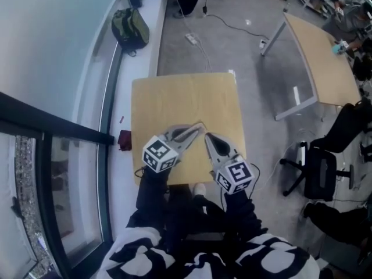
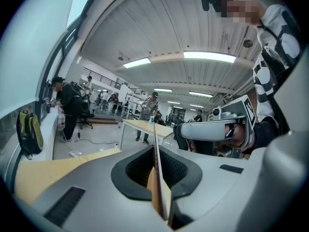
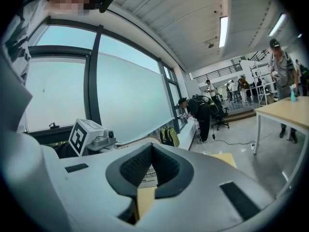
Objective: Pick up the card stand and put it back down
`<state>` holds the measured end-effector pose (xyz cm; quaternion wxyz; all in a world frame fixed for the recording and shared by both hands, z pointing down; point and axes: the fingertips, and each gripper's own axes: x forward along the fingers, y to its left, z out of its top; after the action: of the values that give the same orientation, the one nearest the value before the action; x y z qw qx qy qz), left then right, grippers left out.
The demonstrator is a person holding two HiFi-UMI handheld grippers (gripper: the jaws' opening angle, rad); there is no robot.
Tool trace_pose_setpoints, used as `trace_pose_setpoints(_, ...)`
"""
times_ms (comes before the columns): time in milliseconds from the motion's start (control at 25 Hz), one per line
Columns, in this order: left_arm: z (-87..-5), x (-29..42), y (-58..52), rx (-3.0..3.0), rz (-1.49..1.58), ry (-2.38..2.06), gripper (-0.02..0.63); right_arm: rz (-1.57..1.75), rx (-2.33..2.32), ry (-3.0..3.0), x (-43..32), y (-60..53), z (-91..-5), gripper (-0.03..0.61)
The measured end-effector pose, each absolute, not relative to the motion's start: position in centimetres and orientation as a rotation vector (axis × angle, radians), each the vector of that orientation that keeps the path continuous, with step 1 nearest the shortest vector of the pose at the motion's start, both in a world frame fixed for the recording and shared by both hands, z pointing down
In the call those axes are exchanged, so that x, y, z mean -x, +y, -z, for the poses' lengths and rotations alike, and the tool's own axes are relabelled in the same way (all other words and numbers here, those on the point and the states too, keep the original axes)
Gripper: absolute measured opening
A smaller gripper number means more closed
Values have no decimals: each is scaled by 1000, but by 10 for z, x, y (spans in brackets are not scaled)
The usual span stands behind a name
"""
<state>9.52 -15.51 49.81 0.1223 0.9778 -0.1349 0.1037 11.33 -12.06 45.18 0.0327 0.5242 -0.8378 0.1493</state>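
Observation:
My left gripper (image 1: 197,130) hovers over the small wooden table (image 1: 174,97), shut on the card stand (image 2: 156,164). The left gripper view shows the stand edge-on as a thin clear sheet between the black pads. My right gripper (image 1: 207,137) is just to the right of it, tips nearly touching the left one's, jaws together with nothing between them. A printed card of the stand (image 3: 150,174) shows through the opening behind the pads in the right gripper view. In the head view the stand is too thin to make out.
A green backpack (image 1: 130,28) lies on the window ledge at the left, with a small red thing (image 1: 124,139) by the table's edge. A larger table (image 1: 319,57) and an office chair (image 1: 319,173) stand to the right. Cables and a power strip (image 1: 192,38) lie on the floor.

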Motion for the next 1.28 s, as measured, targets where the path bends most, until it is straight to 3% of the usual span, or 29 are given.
trace_pose_setpoints(840, -348, -25, -116, -2929, -105, -1108, 25, -206, -1587, -2758, -82, -80, -349, 12)
trace_pose_setpoints(1280, -330, 9, -94, -2775, 2, -1486, 25, -170, -1646, -2672, -64, -68, -339, 11)
